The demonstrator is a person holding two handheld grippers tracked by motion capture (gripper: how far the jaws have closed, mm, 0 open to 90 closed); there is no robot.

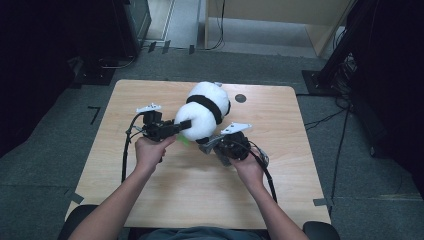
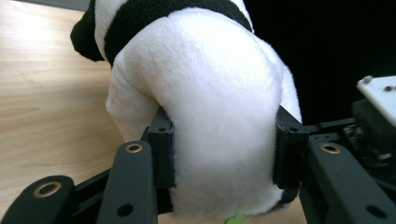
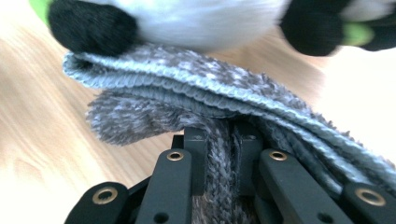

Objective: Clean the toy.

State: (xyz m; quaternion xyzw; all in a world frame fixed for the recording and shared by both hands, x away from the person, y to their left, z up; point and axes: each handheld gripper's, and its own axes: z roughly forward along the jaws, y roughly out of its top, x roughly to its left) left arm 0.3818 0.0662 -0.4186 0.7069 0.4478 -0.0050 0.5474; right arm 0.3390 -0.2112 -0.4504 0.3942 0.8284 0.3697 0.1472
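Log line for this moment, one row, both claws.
left claw: shut on white-and-black plush panda | right claw: shut on grey knitted cloth | light wooden table: panda above it

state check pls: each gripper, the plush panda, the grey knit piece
left gripper: shut on the plush panda, jaws pressed into its white body from both sides
right gripper: shut on the grey knit piece, jaws pinching a fold of it
plush panda: over the wooden table, gripped at one end; whether it touches the tabletop is unclear
grey knit piece: bunched in folds just under the panda's black paws
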